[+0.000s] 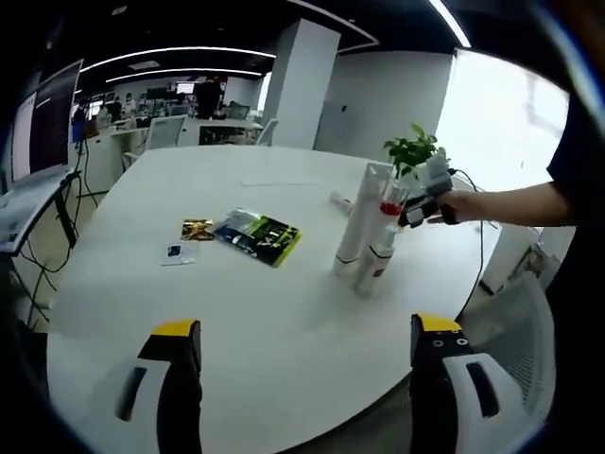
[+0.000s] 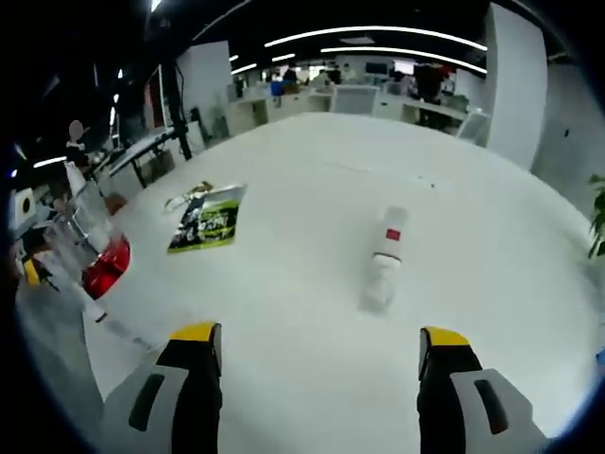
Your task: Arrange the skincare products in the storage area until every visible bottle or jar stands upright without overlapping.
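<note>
Both sets of jaws are standing wide apart with nothing between them. Rising from the bottom of the left gripper view, the left gripper (image 1: pixel 305 364) is hovering over a bare stretch of the white round table (image 1: pixel 284 331), its yellow-tipped black jaws spread wide. Ahead of those jaws and slightly toward the right one, two tall white tubes (image 1: pixel 357 222) are standing upright, touching each other, and a clear bottle with a red band (image 1: pixel 390 206) is standing just behind them. Beyond the bottle, a person's hand (image 1: pixel 463 205) is reaching in from the right, holding the other gripper close beside the bottle; whether it is touching cannot be told. A green plant (image 1: pixel 411 149) is showing behind that group. Ahead of the left jaw, well apart from the tubes, a green and black packet (image 1: pixel 259 235) is lying flat, with two small cards (image 1: pixel 188 240) just beyond its far side.

Rising from the bottom of the right gripper view, the right gripper (image 2: pixel 321 364) is also holding its jaws spread wide over the table. Ahead, between the jaw lines and nearer the right one, a white bottle with a red label (image 2: pixel 384 257) is lying on its side, apart from both jaws. Far off to the left of the left jaw, the clear bottle with its red band is leaning into the edge of the picture, blurred. The packet is lying farther ahead on that same side
</note>
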Demonstrator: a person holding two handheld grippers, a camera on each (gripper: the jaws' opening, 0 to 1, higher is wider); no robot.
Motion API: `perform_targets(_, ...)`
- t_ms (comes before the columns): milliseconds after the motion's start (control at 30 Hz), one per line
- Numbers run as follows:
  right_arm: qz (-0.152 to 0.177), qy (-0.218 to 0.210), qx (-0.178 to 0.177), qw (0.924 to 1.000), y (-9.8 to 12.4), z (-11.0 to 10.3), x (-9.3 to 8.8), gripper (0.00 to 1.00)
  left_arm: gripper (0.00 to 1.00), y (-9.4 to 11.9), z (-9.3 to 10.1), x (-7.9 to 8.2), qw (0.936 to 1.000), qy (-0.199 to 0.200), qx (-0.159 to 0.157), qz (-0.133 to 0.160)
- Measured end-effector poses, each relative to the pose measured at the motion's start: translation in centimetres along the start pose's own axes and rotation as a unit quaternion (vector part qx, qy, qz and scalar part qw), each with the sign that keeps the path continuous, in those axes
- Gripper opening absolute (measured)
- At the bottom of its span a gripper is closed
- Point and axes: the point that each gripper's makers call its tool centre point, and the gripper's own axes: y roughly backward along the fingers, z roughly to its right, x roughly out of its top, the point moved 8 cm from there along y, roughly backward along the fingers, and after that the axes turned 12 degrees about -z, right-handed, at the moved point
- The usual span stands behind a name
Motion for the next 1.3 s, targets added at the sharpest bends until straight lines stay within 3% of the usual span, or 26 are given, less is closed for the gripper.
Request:
perform_targets(267,-0.018,-0.01,-0.01,0.9997,-2.0,1.2,1.3,0.82,0.89,0.0,-0.5,-0.3,0.9999,-0.012,-0.003,-0.006)
perform_targets(500,-0.007,-0.032,-0.034,0.9989,-3.5,3.0,2.4,0.73,0.93,-0.3,-0.8,-0.5,0.9997,-0.021,-0.001,-0.008)
perform_targets(1033,-0.022,-0.017,-0.071,0.9971,-5.3,3.4,3.2,0.55,0.96,-0.5,-0.7,-0.8,0.9995,-0.025,0.005,-0.018)
perform_targets(1300,-0.026,-0.028,-0.068,0.997,-5.9,3.5,3.1,0.42,0.95,-0.6,-0.8,-0.8,0.9995,-0.023,0.006,-0.02)
